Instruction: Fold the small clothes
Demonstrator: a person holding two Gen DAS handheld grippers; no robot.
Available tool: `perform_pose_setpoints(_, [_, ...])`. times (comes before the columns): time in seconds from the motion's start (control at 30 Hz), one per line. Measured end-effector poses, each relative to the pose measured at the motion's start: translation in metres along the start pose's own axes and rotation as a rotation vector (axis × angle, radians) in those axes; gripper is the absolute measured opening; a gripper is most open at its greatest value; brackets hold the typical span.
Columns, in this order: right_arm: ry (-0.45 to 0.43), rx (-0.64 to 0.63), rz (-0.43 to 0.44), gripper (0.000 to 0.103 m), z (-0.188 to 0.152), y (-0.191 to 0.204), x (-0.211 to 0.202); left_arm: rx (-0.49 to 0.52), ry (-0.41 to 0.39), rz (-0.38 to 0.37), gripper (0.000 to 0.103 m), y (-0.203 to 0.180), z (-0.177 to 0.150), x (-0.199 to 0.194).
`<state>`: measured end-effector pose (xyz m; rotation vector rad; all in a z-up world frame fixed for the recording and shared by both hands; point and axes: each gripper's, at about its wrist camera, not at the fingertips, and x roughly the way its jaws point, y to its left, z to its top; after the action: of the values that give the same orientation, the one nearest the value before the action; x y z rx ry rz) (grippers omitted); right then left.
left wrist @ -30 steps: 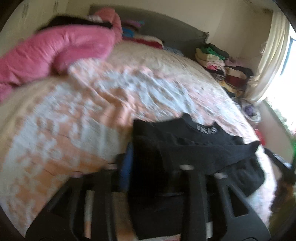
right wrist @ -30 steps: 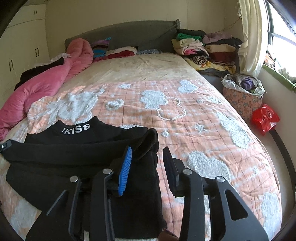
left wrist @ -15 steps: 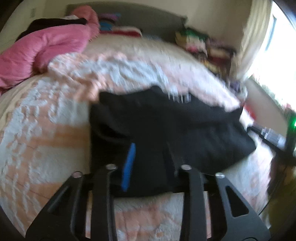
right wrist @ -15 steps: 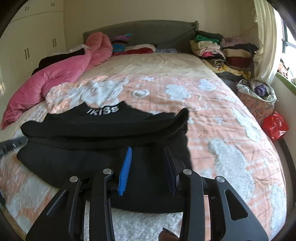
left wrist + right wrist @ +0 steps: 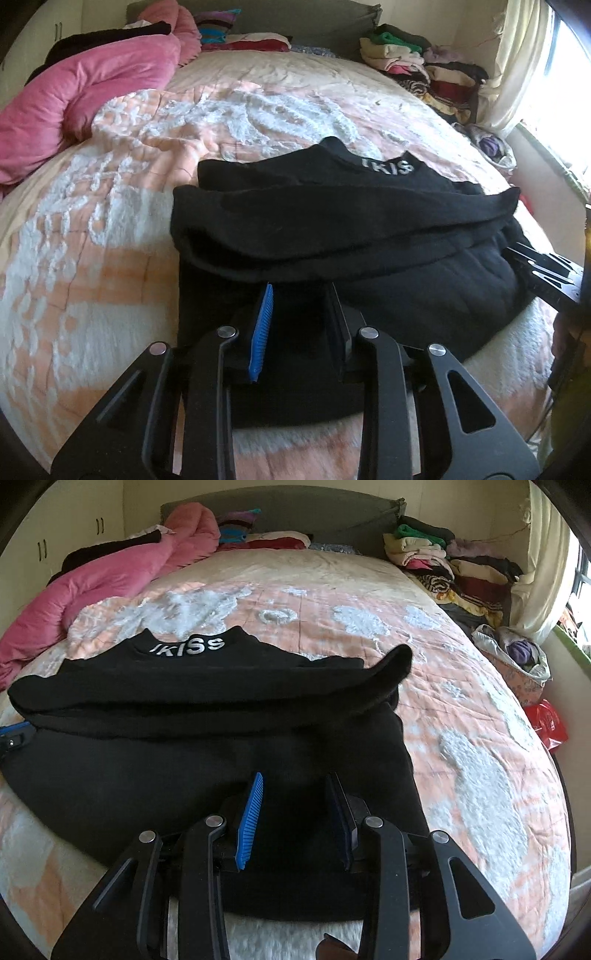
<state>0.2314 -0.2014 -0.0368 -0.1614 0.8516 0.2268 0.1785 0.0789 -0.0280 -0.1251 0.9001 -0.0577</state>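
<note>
Between the spread fingers of the left claw (image 5: 297, 325), black fabric of the sweater (image 5: 332, 229) shows, with a clear gap between the blue ribbed pad (image 5: 262, 328) and the dark pad opposite; the claw stands open, low over the garment's near hem, and nothing is pinched. Its linkage arms fan out toward the camera, level with the bed and pointing along it toward the headboard. On the sweater's collar, white letters read "IKIS" in this view, the end of the word hidden past the fold.

Over the same hem on the other side, the right claw (image 5: 295, 812) is posed alike: fingers parted, blue pad (image 5: 249, 823) on its left, black cloth beneath the gap, nothing held. From here the collar lettering (image 5: 188, 647) reads "IKISS" in full. The black sweater (image 5: 207, 716) lies flat on the bed, collar away from the camera, with both sleeves folded across the chest in a thick band whose cuff (image 5: 399, 661) sticks up at the right. At the left rim of this view, the left claw's blue tip appears beside the garment.

Beyond lies the peach and white quilt (image 5: 369, 635), a pink duvet (image 5: 110, 576) bunched at the left, and a stack of folded clothes (image 5: 443, 561) near the curtain.
</note>
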Motion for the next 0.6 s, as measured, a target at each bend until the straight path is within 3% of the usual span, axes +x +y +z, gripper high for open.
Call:
perform_pose_setpoints(0.27, [0.001, 0.046, 0.003, 0.034, 0.03, -0.004, 0.03, -0.004, -0.011, 0.065, 0.023, 0.001, 0.033, 0.025])
perform_pose_setpoints(0.4, [0.017, 0.082, -0.007, 0.034, 0.043, -0.007, 0.042, -0.047, -0.035, 0.117, 0.031, 0.006, 0.051, 0.031])
perform_pose_setpoints(0.57, [-0.001, 0.099, -0.019, 0.034, 0.059, -0.009, 0.048, -0.146, -0.1, 0.096, 0.038, 0.022, 0.065, 0.028])
perform_pose_setpoints(0.6, [-0.021, 0.117, -0.02, 0.034, 0.062, -0.014, 0.044, -0.151, -0.126, 0.106, 0.044, 0.026, 0.066, 0.023])
